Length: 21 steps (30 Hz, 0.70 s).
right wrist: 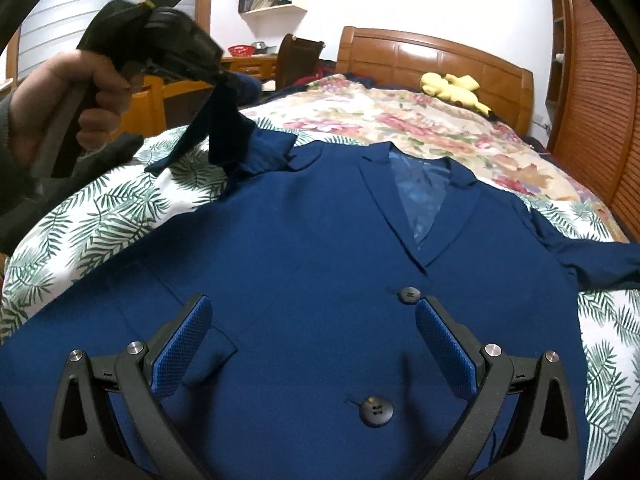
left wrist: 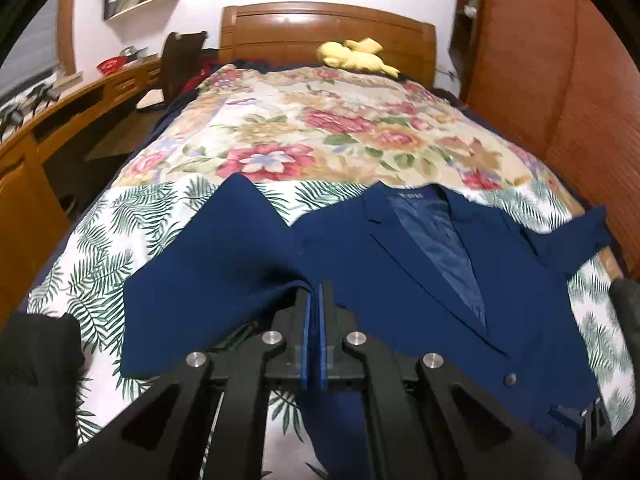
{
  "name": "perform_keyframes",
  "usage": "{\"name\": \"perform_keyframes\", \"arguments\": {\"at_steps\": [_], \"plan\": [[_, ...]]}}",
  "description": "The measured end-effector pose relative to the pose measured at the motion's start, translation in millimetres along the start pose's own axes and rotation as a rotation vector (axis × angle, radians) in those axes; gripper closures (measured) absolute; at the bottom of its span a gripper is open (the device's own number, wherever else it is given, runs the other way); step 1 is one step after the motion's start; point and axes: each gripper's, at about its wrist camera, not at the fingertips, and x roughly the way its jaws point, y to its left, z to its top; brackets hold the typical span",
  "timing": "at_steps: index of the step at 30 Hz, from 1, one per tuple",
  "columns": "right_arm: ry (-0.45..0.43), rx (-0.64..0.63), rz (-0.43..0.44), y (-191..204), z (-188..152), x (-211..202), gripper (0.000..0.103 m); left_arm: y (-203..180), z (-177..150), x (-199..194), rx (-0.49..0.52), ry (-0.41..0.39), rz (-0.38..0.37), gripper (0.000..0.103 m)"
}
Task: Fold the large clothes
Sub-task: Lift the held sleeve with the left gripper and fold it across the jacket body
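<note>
On bed: blazer [right wrist: 304, 248], face up, near foot edge
Left gripper [left wrist: 316, 292]: fingers clamped on sleeve [right wrist: 216, 120], raised
Right gripper [right wrist: 314, 320]: fingers apart above blazer

At the bottom of the right wrist view, the black plastic two-finger right gripper [right wrist: 314, 334] has curved, cut-out linkage arms, round silver pivot screws and textured blue rubber pads [right wrist: 182, 346]. The black plastic left gripper [left wrist: 316, 300] at lower centre of the left wrist view is built alike, with thin blue pads. At upper left of the right wrist view, a hand [right wrist: 66, 94] emerges from a dark grey sleeve [right wrist: 6, 120].
</note>
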Motion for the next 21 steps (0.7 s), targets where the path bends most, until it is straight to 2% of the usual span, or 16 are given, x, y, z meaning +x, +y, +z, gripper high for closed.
{"name": "perform_keyframes", "arguments": {"at_steps": [5, 9, 11, 14, 18, 21], "plan": [[-0.004, -0.012, -0.004, 1.4, -1.1, -1.1, 0.0, 4.2, -9.6, 5.2, 0.032, 0.084, -0.023, 0.101], [0.0, -0.023, -0.007, 3.4, -1.4, 1.2, 0.0, -0.4, -16.0, -16.7, 0.091, 0.034, 0.013, 0.096], [0.004, -0.029, -0.01, 4.4, -1.9, 2.8, 0.0, 5.8, -14.2, -29.2, 0.083, 0.005, 0.0, 0.086], [0.005, -0.036, -0.016, 5.6, -3.1, 3.5, 0.0, 25.1, -9.7, -45.7, 0.059, -0.036, -0.003, 0.07], [0.007, -0.04, -0.017, 5.8, -4.4, 3.9, 0.0, 60.2, -11.8, -37.4, 0.012, -0.019, 0.023, 0.066], [0.014, -0.039, -0.018, 7.4, -4.4, 6.4, 0.0, 96.0, -25.6, -15.9, -0.042, 0.021, 0.067, 0.065]]}}
